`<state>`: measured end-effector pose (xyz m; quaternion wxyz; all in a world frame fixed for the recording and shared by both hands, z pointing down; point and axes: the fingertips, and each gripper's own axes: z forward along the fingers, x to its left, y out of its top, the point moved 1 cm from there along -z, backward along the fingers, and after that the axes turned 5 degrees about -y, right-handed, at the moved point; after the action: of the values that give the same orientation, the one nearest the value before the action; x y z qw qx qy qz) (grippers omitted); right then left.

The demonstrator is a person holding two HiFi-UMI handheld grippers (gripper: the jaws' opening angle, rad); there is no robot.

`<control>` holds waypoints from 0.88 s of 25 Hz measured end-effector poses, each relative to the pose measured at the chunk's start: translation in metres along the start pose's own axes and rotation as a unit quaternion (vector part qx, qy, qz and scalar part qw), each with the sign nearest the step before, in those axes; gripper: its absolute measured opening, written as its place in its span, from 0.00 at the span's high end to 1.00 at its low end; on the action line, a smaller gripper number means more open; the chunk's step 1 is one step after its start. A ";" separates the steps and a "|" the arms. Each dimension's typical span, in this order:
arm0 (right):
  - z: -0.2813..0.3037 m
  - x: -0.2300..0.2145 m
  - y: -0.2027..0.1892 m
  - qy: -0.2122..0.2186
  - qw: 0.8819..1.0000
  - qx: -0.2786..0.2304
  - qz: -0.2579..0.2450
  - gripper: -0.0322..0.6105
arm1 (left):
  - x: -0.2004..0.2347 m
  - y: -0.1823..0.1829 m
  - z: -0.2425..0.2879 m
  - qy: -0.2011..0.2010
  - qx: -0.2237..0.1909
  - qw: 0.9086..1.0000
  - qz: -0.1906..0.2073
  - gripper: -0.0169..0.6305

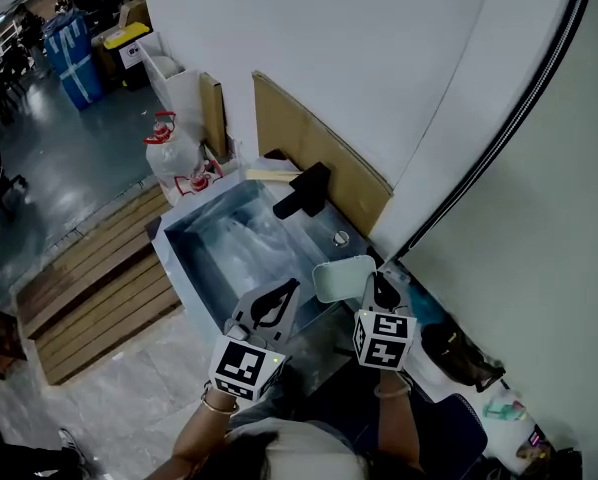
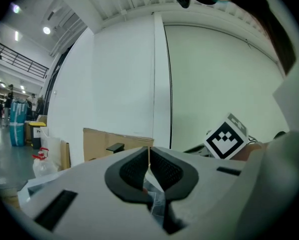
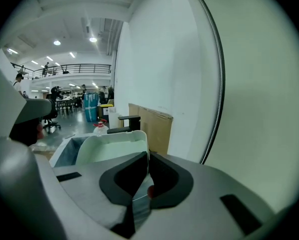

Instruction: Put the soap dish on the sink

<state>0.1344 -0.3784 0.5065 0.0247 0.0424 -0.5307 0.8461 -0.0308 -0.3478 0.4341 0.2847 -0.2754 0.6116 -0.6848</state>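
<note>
The pale green soap dish [image 1: 341,278] hangs over the near right corner of the steel sink [image 1: 185,258]. My right gripper [image 1: 377,288] is shut on the dish's near rim. In the right gripper view the dish [image 3: 112,148] fills the space just ahead of the closed jaws [image 3: 148,159], with the sink basin [image 3: 67,151] behind it on the left. My left gripper [image 1: 287,290] hovers over the sink's near edge, beside the dish and apart from it. Its jaws [image 2: 149,159] are shut with nothing between them.
A black faucet [image 1: 301,190] stands at the sink's back, with a round metal fitting [image 1: 340,238] on the deck next to it. Cardboard [image 1: 324,158] leans on the wall behind. A water jug [image 1: 171,150] sits at the left, wooden slats [image 1: 89,288] lie on the floor, and a black object [image 1: 457,356] is at the right.
</note>
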 end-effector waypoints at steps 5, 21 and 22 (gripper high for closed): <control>0.023 -0.001 -0.004 0.000 1.000 0.009 -0.009 0.90 | 0.005 -0.005 0.015 -0.014 0.006 1.000 -0.001 0.95; 0.083 -0.008 -0.036 -0.007 0.999 0.047 -0.022 0.90 | 0.023 -0.029 0.046 -0.040 0.028 0.999 -0.016 0.95; 0.087 -0.009 -0.038 -0.008 0.999 0.048 -0.023 0.90 | 0.024 -0.031 0.047 -0.041 0.029 0.999 -0.016 0.95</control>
<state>0.1502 -0.4405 0.5772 0.0377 0.0625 -0.4883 0.8696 -0.0146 -0.3943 0.4701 0.3062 -0.3045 0.5747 -0.6951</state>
